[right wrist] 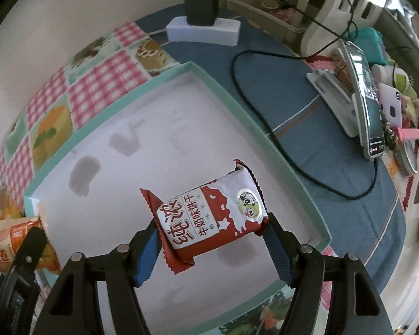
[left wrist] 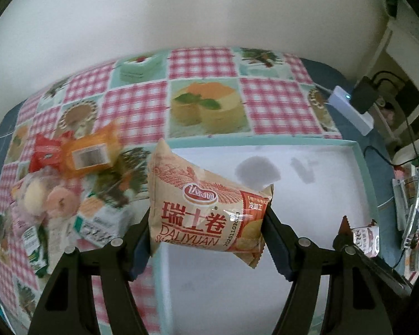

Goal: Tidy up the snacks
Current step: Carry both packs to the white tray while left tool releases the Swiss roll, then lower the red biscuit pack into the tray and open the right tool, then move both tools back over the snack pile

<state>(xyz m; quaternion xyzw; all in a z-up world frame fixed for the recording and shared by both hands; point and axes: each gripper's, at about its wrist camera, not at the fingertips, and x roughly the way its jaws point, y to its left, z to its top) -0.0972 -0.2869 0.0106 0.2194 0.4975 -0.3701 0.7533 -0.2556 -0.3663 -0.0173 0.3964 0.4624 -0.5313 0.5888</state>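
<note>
My left gripper [left wrist: 206, 224] is shut on a beige Swiss roll packet [left wrist: 204, 203], held in the air above the left edge of a white tray with a mint rim [left wrist: 363, 167]. My right gripper [right wrist: 211, 230] is shut on a red and white milk biscuit packet [right wrist: 209, 217], which hangs over the tray's white floor [right wrist: 142, 128]. The tray floor under both packets is bare. In the left wrist view the biscuit packet [left wrist: 366, 237] shows at the right; in the right wrist view the Swiss roll packet [right wrist: 14, 240] shows at the lower left.
A heap of loose snacks [left wrist: 69, 173] lies on the checked tablecloth left of the tray. A white power strip [right wrist: 204, 30] with a black charger, a black cable [right wrist: 254, 106] and a phone on a stand [right wrist: 366, 106] sit on the blue cloth to the right.
</note>
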